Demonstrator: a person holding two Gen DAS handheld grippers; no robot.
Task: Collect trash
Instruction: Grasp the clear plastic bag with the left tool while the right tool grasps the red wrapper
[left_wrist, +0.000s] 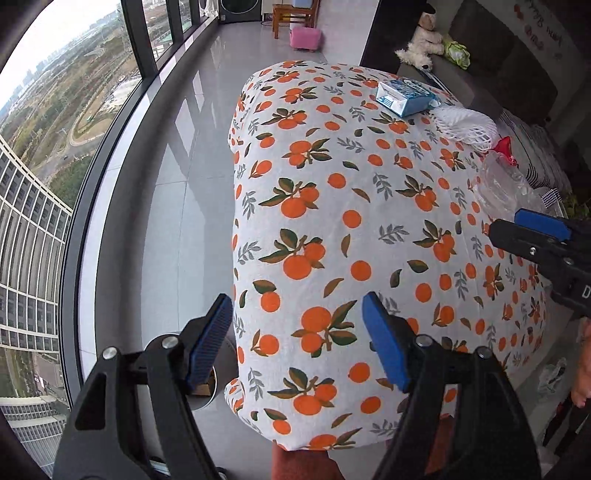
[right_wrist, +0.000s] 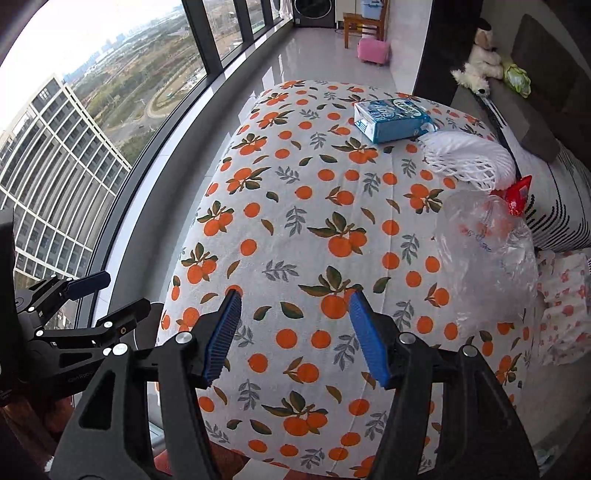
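Both the left gripper (left_wrist: 297, 338) and right gripper (right_wrist: 293, 338) hover released and empty over the orange-print bench (right_wrist: 295, 229). The trash lies far right: blue carton (right_wrist: 391, 120), foam net (right_wrist: 467, 158), probably a crumpled clear bag (right_wrist: 487, 251), which could slip from the jaws.

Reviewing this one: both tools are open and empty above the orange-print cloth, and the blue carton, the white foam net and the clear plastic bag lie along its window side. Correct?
Not quite. The blue carton, white foam net and clear plastic bag lie along the sofa side of the cloth, away from the window, as the right wrist view shows. Left tool and right tool are open and empty.
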